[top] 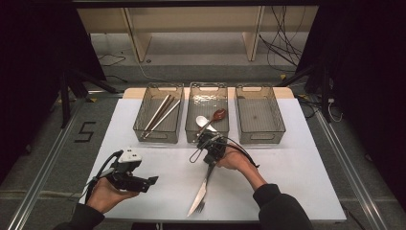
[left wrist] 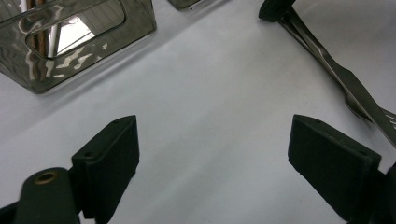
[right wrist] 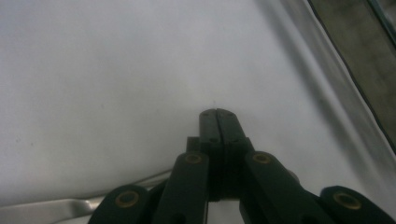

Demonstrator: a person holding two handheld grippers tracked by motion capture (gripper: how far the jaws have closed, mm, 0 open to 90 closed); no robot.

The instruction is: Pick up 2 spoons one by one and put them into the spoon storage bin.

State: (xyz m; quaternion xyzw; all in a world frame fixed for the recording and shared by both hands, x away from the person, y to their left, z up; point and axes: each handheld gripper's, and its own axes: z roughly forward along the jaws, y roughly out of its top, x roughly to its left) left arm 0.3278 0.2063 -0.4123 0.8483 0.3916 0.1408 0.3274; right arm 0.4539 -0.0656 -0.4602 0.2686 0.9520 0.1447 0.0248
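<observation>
The knife point(top: 203, 188) is pinched at its far end by the right gripper point(top: 209, 162); its long axis runs near-left. The left gripper point(top: 152, 180) is held spread.

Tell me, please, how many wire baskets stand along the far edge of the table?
3: the left basket holds chopsticks, the middle basket holds two spoons, and the right basket looks empty.
</observation>
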